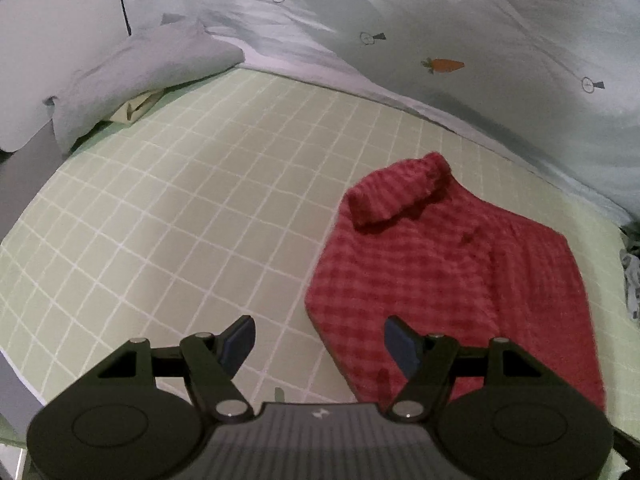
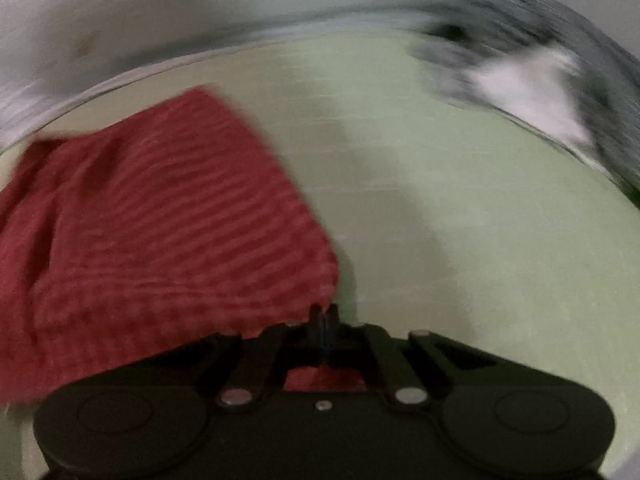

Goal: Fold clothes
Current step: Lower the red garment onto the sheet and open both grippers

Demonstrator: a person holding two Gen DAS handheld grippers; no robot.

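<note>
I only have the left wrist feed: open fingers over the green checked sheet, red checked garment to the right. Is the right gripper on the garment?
Observer: Yes. The right gripper is shut on the red checked garment at its near corner.
Operator: Anything beyond that corner?
Observer: Bare green checked sheet; the feed is motion-blurred.
Operator: What's at the far right?
Observer: A blurred grey and white fabric pile at the sheet's far edge.
</note>
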